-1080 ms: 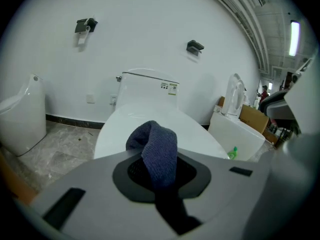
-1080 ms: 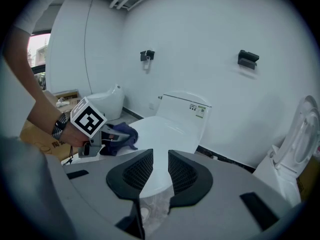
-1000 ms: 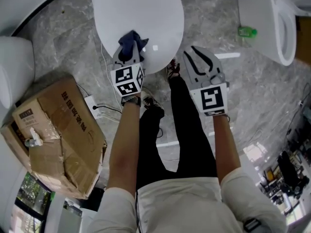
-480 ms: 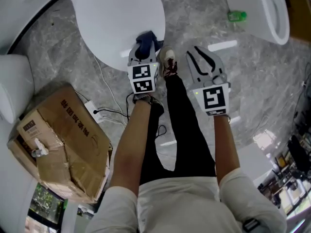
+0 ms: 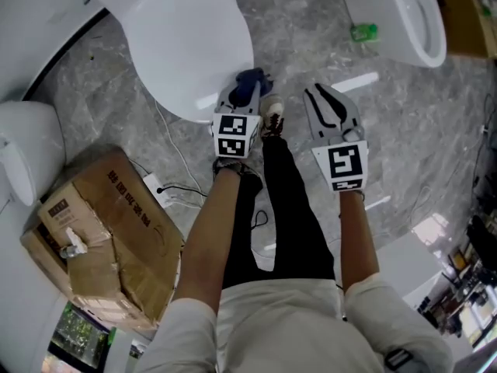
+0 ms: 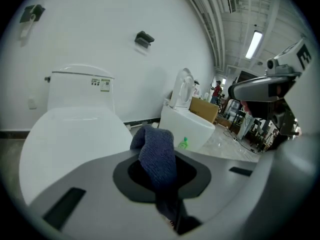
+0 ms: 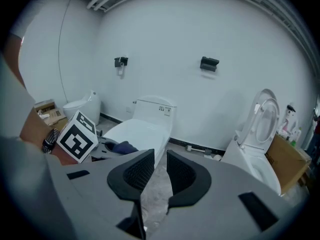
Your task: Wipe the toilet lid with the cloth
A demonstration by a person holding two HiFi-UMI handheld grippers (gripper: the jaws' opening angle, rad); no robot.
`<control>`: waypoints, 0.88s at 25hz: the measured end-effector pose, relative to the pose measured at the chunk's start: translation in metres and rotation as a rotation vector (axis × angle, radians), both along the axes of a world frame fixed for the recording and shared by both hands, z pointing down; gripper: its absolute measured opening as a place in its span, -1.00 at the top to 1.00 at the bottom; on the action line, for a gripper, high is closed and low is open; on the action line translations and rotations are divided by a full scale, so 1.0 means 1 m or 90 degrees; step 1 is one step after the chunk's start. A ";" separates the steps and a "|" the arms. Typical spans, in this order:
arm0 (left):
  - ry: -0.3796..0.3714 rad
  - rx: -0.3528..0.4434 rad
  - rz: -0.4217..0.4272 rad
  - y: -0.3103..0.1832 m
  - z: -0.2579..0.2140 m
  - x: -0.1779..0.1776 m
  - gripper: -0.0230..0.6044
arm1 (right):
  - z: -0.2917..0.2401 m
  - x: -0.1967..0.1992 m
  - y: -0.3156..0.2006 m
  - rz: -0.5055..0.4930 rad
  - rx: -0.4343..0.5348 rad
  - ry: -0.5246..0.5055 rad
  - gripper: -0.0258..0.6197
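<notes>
The closed white toilet lid (image 5: 186,45) lies at the upper left of the head view. My left gripper (image 5: 244,90) is shut on a dark blue cloth (image 5: 250,80) and hovers just off the lid's near right rim, over the floor. In the left gripper view the cloth (image 6: 156,154) bulges up between the pads, with the lid (image 6: 70,139) to the left. My right gripper (image 5: 321,93) hangs beside it to the right over the grey floor. Its jaws have just been closing, and a narrow gap remains with nothing in it (image 7: 159,171). The lid (image 7: 137,134) lies ahead on the left there.
A crumpled cardboard box (image 5: 101,231) sits at the lower left, with a power strip and cable (image 5: 159,186) beside it. A second toilet with its seat raised (image 5: 404,14) and a green bottle (image 5: 363,31) stand at the upper right. The person's legs and a shoe (image 5: 272,111) lie between the grippers.
The left gripper has carried the cloth off the front of the lid and to its right side. The right gripper has shifted slightly along with it.
</notes>
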State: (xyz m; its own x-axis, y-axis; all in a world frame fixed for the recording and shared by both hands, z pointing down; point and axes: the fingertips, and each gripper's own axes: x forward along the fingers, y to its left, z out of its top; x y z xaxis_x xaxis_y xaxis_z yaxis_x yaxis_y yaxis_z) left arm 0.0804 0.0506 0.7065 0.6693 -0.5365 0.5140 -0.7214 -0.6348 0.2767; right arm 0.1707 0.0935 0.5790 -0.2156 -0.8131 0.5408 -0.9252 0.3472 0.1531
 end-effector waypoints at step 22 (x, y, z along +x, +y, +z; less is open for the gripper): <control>0.014 0.252 -0.144 -0.086 -0.369 -0.149 0.79 | -0.320 -0.042 -0.080 -0.031 0.211 -0.067 0.67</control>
State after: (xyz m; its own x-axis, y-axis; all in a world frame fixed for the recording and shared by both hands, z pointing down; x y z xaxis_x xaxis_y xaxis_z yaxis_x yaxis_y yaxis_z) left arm -0.0683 -0.0354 0.3376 0.5213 -0.8227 0.2269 -0.8507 -0.5220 0.0616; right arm 0.1290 0.0131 0.2585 -0.2996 -0.9279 0.2219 -0.9253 0.3392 0.1693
